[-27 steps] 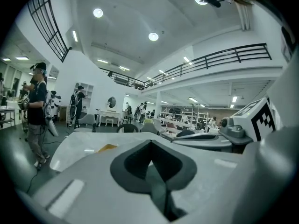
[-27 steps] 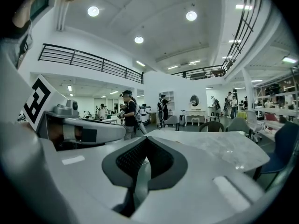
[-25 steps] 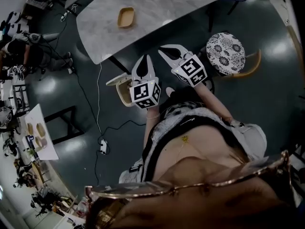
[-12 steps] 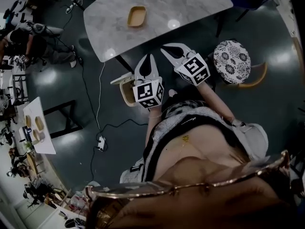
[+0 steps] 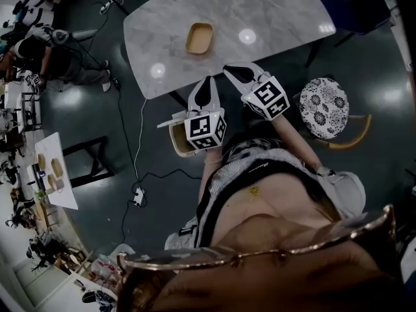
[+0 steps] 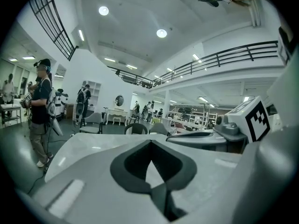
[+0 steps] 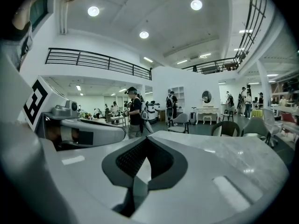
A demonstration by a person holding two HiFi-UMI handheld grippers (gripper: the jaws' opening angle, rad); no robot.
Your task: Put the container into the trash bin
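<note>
Both grippers are held out in front of the person, level with the near edge of the table. The left gripper (image 5: 208, 82) is seen in its own view (image 6: 150, 142) with the jaws brought together at the tips, and only the hollow between the pads is left between them. The same is seen of the right gripper (image 5: 229, 69) in its own view (image 7: 146, 138). Nothing is gripped by either one.

The marble table (image 5: 266, 15) is the largest thing in the head view. On the floor off its near right corner a stool (image 5: 324, 107) with a patterned seat is seen. Off the near left corner, just beside the left gripper, stands a beige tub with a pale flap at its top (image 5: 175, 134). It is taken to be the trash bin, though that cannot be settled from these views.

The container (image 5: 199, 38), a shallow tan tray, lies on the left half of the table, a little in from the near edge and apart from both grippers.

The task is judged to be barely begun. The container has not been touched, so the reach, the grasp, the carry to the bin and the drop are all left.
</note>
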